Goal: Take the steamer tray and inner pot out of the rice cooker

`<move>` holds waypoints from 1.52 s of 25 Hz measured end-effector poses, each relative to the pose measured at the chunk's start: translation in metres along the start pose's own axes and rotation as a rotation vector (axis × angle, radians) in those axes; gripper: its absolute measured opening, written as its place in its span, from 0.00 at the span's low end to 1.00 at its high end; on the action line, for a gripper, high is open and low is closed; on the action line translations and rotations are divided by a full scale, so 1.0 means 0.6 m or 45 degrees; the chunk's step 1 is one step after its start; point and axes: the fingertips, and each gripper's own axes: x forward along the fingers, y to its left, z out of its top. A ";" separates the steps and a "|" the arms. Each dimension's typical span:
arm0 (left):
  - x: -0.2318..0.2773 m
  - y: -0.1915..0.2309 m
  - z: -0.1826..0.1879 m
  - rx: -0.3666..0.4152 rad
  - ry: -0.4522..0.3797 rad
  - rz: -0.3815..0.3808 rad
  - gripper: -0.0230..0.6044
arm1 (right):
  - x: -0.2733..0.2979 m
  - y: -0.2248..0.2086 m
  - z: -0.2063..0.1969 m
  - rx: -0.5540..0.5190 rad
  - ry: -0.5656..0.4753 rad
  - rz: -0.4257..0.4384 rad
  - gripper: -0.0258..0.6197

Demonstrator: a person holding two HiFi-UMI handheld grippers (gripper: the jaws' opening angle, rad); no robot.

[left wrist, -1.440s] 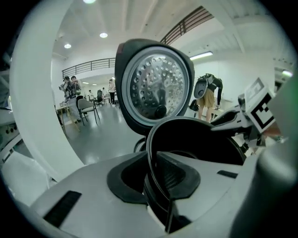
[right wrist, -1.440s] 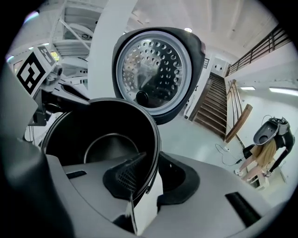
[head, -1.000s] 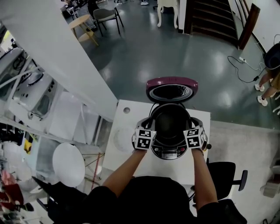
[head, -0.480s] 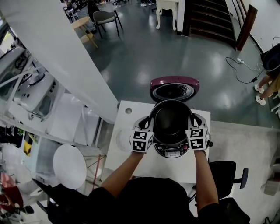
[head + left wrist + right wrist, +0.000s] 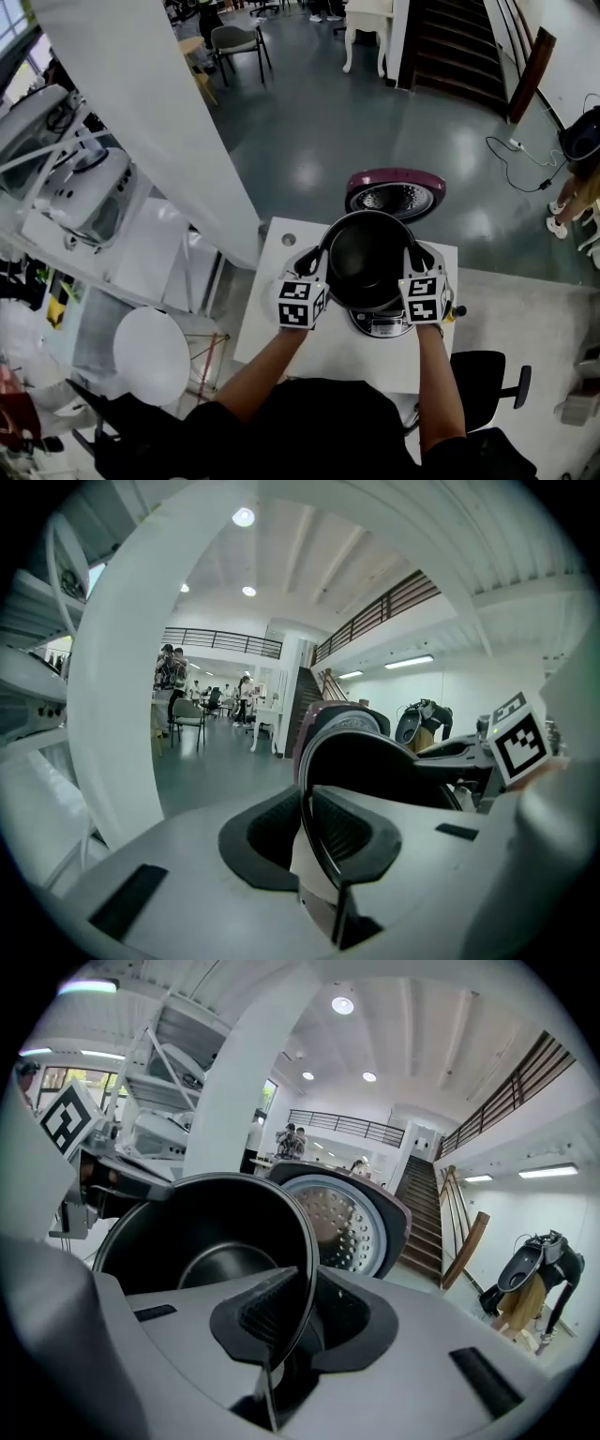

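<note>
The black inner pot hangs above the rice cooker body, whose maroon lid stands open behind it. My left gripper is shut on the pot's left rim, and my right gripper is shut on its right rim. In the left gripper view the thin dark rim runs between the pads of the left gripper. The right gripper view looks into the empty pot, its rim pinched in the right gripper, with the lid's perforated inner plate behind.
The cooker stands on a small white table. A round white stool is at the table's left and a black office chair at its right. A thick white pillar slants past on the left. Open grey floor lies beyond.
Both grippers have risen together with the inner pot, which has come up out of the cooker body; the cooker's front panel now shows below the pot.
</note>
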 end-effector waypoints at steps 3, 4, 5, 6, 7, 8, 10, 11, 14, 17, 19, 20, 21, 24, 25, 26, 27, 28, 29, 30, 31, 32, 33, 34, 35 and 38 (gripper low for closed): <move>-0.024 0.035 0.007 -0.013 -0.015 0.011 0.10 | 0.003 0.035 0.024 -0.005 -0.012 0.009 0.12; -0.032 0.046 0.008 -0.018 -0.020 0.015 0.10 | 0.004 0.046 0.032 -0.005 -0.017 0.011 0.12; -0.040 0.057 0.010 -0.023 -0.026 0.018 0.10 | 0.004 0.057 0.039 -0.005 -0.024 0.014 0.12; -0.047 0.067 0.012 -0.026 -0.032 0.023 0.10 | 0.005 0.067 0.047 -0.006 -0.032 0.017 0.12; -0.056 0.079 0.015 -0.029 -0.039 0.028 0.10 | 0.006 0.078 0.054 -0.009 -0.039 0.022 0.12; -0.064 0.090 0.017 -0.030 -0.046 0.034 0.09 | 0.008 0.090 0.060 -0.012 -0.043 0.028 0.12; -0.080 0.113 0.019 -0.029 -0.053 0.043 0.09 | 0.013 0.114 0.070 -0.014 -0.041 0.041 0.12; -0.087 0.123 0.019 -0.029 -0.055 0.047 0.09 | 0.015 0.126 0.075 -0.014 -0.043 0.048 0.12; -0.107 0.155 0.012 -0.041 -0.057 0.069 0.09 | 0.022 0.162 0.087 -0.010 -0.046 0.071 0.12; -0.129 0.192 0.003 -0.057 -0.061 0.099 0.09 | 0.029 0.204 0.099 -0.012 -0.053 0.102 0.12; -0.143 0.218 -0.005 -0.065 -0.059 0.116 0.09 | 0.034 0.233 0.107 -0.014 -0.057 0.123 0.12; -0.150 0.231 -0.009 -0.069 -0.056 0.124 0.09 | 0.037 0.248 0.111 -0.017 -0.057 0.132 0.12; -0.156 0.243 -0.013 -0.073 -0.053 0.132 0.09 | 0.040 0.262 0.114 -0.021 -0.055 0.139 0.12; -0.172 0.278 -0.024 -0.082 -0.043 0.147 0.09 | 0.050 0.300 0.120 -0.032 -0.045 0.159 0.12; -0.176 0.287 -0.028 -0.086 -0.041 0.149 0.09 | 0.053 0.311 0.121 -0.033 -0.040 0.163 0.12; -0.180 0.296 -0.034 -0.089 -0.037 0.149 0.09 | 0.056 0.321 0.120 -0.033 -0.034 0.166 0.12; -0.183 0.303 -0.040 -0.093 -0.032 0.148 0.09 | 0.057 0.331 0.119 -0.033 -0.029 0.169 0.12; -0.186 0.310 -0.047 -0.097 -0.026 0.148 0.09 | 0.060 0.341 0.117 -0.032 -0.024 0.171 0.12; -0.189 0.318 -0.053 -0.100 -0.020 0.149 0.09 | 0.062 0.350 0.115 -0.032 -0.018 0.175 0.12; -0.192 0.326 -0.059 -0.102 -0.013 0.151 0.09 | 0.065 0.360 0.112 -0.032 -0.010 0.180 0.12; -0.194 0.333 -0.064 -0.104 -0.004 0.153 0.09 | 0.067 0.369 0.109 -0.031 0.000 0.186 0.12; -0.197 0.338 -0.070 -0.107 0.005 0.154 0.09 | 0.069 0.378 0.105 -0.028 0.010 0.192 0.12; -0.199 0.343 -0.077 -0.109 0.014 0.153 0.09 | 0.070 0.385 0.101 -0.025 0.021 0.196 0.12; -0.200 0.348 -0.083 -0.111 0.024 0.152 0.09 | 0.072 0.392 0.097 -0.023 0.031 0.199 0.12; -0.200 0.353 -0.089 -0.112 0.034 0.150 0.09 | 0.075 0.398 0.093 -0.022 0.041 0.201 0.12; -0.197 0.365 -0.112 -0.113 0.073 0.148 0.09 | 0.082 0.416 0.076 -0.023 0.072 0.208 0.13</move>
